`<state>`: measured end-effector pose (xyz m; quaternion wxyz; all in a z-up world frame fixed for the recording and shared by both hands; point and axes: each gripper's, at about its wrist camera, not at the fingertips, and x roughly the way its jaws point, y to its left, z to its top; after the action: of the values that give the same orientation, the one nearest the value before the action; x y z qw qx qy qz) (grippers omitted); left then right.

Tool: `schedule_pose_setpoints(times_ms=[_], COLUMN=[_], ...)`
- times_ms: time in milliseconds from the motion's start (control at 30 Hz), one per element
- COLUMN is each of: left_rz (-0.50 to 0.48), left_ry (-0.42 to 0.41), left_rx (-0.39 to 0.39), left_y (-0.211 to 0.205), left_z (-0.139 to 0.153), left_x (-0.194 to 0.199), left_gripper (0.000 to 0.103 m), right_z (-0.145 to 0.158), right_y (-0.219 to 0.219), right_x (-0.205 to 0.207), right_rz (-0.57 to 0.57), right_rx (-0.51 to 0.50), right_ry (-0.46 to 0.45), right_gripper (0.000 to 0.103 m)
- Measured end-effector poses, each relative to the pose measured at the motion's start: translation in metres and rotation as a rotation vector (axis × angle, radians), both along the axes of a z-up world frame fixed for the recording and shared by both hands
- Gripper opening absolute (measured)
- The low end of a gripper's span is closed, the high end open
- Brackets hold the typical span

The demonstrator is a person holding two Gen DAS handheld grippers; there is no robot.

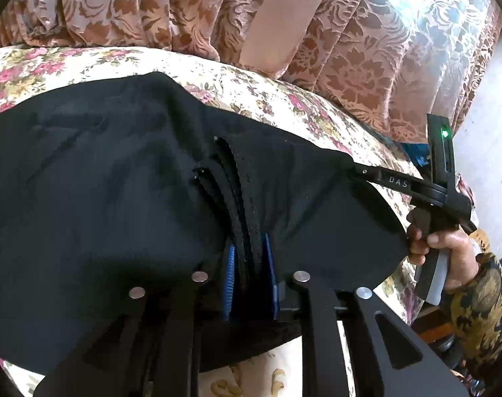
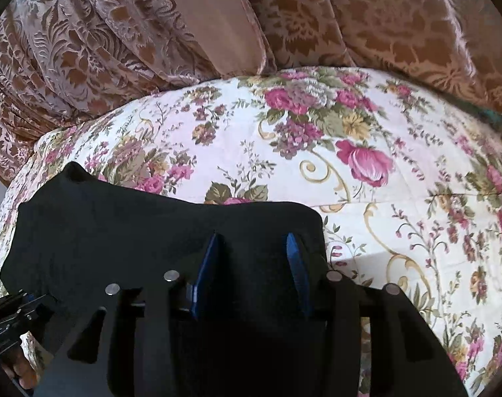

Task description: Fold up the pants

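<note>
pants hiding left claw tips

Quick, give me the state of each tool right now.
Left tool: shut on the black pants, bunched layers between its pads.
Right tool: open, blue pads apart over the pants.

A big bed cover with pink roses, green leaves and gold curls on white spreads wide. Behind it hangs a brown curtain with a leafy flower pattern, in thick folds. In the left view, light shines through the curtain's top right part.
</note>
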<state>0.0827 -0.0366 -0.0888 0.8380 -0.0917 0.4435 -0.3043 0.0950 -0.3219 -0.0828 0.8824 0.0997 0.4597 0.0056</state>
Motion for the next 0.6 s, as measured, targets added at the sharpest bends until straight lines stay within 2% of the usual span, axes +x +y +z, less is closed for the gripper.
schedule_pose_setpoints(times_ms=[67, 167, 233, 300, 367, 467, 500, 600], left_rz=[0.013, 0.031, 0.042, 0.047, 0.051, 0.054, 0.059, 0.100], left_ry=[-0.002, 0.008, 0.012, 0.018, 0.016, 0.000, -0.006, -0.029], left_rx=[0.004, -0.006, -0.008, -0.021, -0.021, -0.001, 0.007, 0.045], left_y=[0.002, 0.009, 0.014, 0.018, 0.021, 0.021, 0.021, 0.024], left_z=[0.003, 0.005, 0.005, 0.005, 0.006, 0.008, 0.008, 0.011], left_x=[-0.001, -0.004, -0.005, -0.007, -0.009, -0.013, -0.014, -0.017], left_gripper=[0.020, 0.027, 0.032, 0.032, 0.032, 0.032, 0.032, 0.032], right_z=[0.013, 0.029, 0.033, 0.033, 0.030, 0.021, 0.013, -0.008], right_y=[0.004, 0.021, 0.040, 0.067, 0.092, 0.136, 0.153, 0.177], right_x=[-0.006, -0.012, -0.010, -0.005, 0.000, 0.007, 0.010, 0.014], right_rz=[-0.018, 0.037, 0.124, 0.246, 0.336, 0.471, 0.506, 0.518], right_rx=[-0.006, 0.015, 0.071, 0.135, 0.158, 0.169, 0.138, 0.031], right_ry=[-0.054, -0.112, -0.107, -0.085, -0.062, -0.014, 0.009, 0.030], right_gripper=[0.060, 0.060, 0.060, 0.052, 0.046, 0.045, 0.046, 0.048])
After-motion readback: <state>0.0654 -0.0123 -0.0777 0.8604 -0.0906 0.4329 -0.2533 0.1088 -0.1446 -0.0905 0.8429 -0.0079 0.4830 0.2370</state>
